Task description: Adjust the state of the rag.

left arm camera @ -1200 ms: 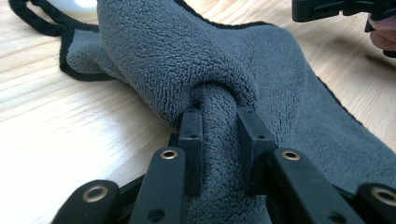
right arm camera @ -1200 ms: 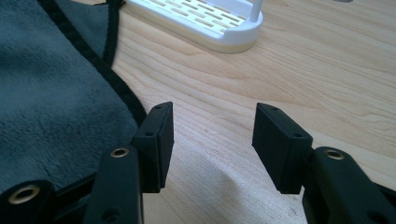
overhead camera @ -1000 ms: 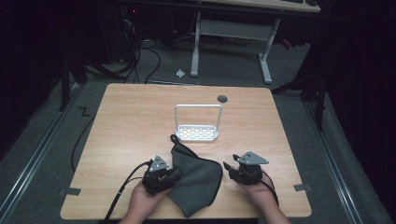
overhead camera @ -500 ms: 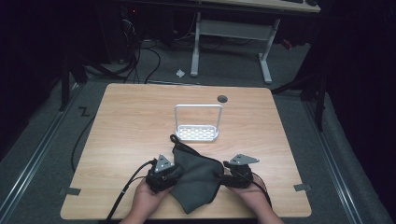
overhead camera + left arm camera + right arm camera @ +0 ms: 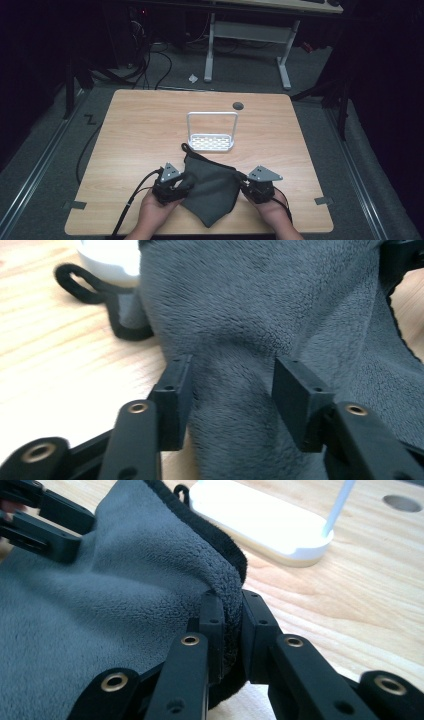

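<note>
Your right gripper [image 5: 231,612] has just closed, pinching the grey cloth's [image 5: 212,187] edge near the white rack [image 5: 211,142]; your left gripper [image 5: 231,390] has just opened, jaws spread around a fold.

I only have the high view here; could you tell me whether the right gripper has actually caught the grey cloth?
Observer: Yes. In the right gripper view the right gripper has just closed, pinching the black-trimmed edge of the grey cloth.
Operator: Thank you. And the left gripper?
Observer: The left gripper has just opened; its jaws stand apart with a raised fold of cloth between them, pads not pressing.
Operator: Is anything close behind the cloth?
Observer: The white rack sits just past the cloth's far edge, and the cloth's black loop lies on the table against the rack's base.
</note>
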A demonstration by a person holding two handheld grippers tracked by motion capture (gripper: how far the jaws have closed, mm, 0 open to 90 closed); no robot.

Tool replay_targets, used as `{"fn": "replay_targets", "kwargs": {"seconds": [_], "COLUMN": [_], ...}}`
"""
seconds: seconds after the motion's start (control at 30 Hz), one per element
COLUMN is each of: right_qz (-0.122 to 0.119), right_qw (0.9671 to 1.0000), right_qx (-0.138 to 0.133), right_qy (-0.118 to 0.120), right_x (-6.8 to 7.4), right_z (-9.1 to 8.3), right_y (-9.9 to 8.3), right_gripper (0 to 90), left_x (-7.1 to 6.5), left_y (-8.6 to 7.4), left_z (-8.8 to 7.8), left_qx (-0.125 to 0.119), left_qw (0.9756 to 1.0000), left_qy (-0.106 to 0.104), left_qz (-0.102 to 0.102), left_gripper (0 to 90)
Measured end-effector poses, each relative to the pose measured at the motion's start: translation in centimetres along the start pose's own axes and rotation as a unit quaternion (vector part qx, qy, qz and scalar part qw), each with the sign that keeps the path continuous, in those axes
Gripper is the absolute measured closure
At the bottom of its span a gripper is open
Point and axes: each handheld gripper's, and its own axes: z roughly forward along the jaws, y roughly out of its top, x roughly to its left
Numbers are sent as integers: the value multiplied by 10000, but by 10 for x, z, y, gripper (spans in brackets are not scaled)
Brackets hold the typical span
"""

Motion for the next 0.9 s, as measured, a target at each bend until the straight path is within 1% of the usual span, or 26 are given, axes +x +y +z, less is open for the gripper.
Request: {"fn": "replay_targets", "kwargs": {"seconds": [0.03,0.1,0.13,0.17,0.23,0.27,0.3,0.4,0.47,0.5,0.53,0.6,0.63,0.67,0.73,0.8,0.9], "right_qz": [14,36,-10,-10,-27,-24,1,212,315,352,480,608,629,629,666,688,647], "right_qw": [10000,9998,9989,9989,9973,9963,9957,9939,9923,9914,9908,9903,9898,9898,9900,9903,9911], "right_qx": [-26,-213,-444,-444,-684,-773,-807,-774,-660,-574,-483,-269,-64,-64,66,70,77], "right_qy": [-16,-31,-120,-120,-273,-368,-459,-755,-999,-1124,-1168,-1222,-1278,-1278,-1238,-1202,-1164], "right_x": [-1,-2,-3,-3,-6,-10,-14,-36,-52,-59,-66,-76,-80,-80,-81,-81,-78], "right_z": [-2,-8,-18,-18,-29,-33,-36,-40,-41,-40,-39,-34,-26,-26,-22,-21,-19], "right_y": [1,5,13,13,20,22,23,17,9,5,1,-9,-18,-18,-22,-22,-22], "right_gripper": [822,822,823,823,822,822,822,822,822,821,821,821,818,818,818,815,814], "left_x": [1,4,5,6,8,8,8,8,7,6,5,5,5,6,8,10,14], "left_y": [1,1,2,2,2,1,1,-1,-2,-2,-2,0,3,6,15,26,42], "left_z": [-3,-7,-9,-10,-11,-11,-10,-8,-5,-3,-1,4,7,12,21,32,48], "left_qx": [-35,-109,-152,-190,-208,-190,-164,-101,-35,-19,-3,40,71,115,112,88,3], "left_qw": [10000,9998,9997,9996,9995,9996,9997,9999,10000,10000,10000,9999,9998,9997,9997,9997,9999], "left_qy": [4,-79,-95,-110,-104,-98,-85,-45,-1,18,-5,40,67,63,79,88,-7], "left_qz": [-22,-130,-160,-182,-199,-193,-179,-123,-57,-31,-5,90,153,190,200,215,120], "left_gripper": [484,456,442,442,440,440,440,444,447,448,449,449,440,440,431,425,424]}}
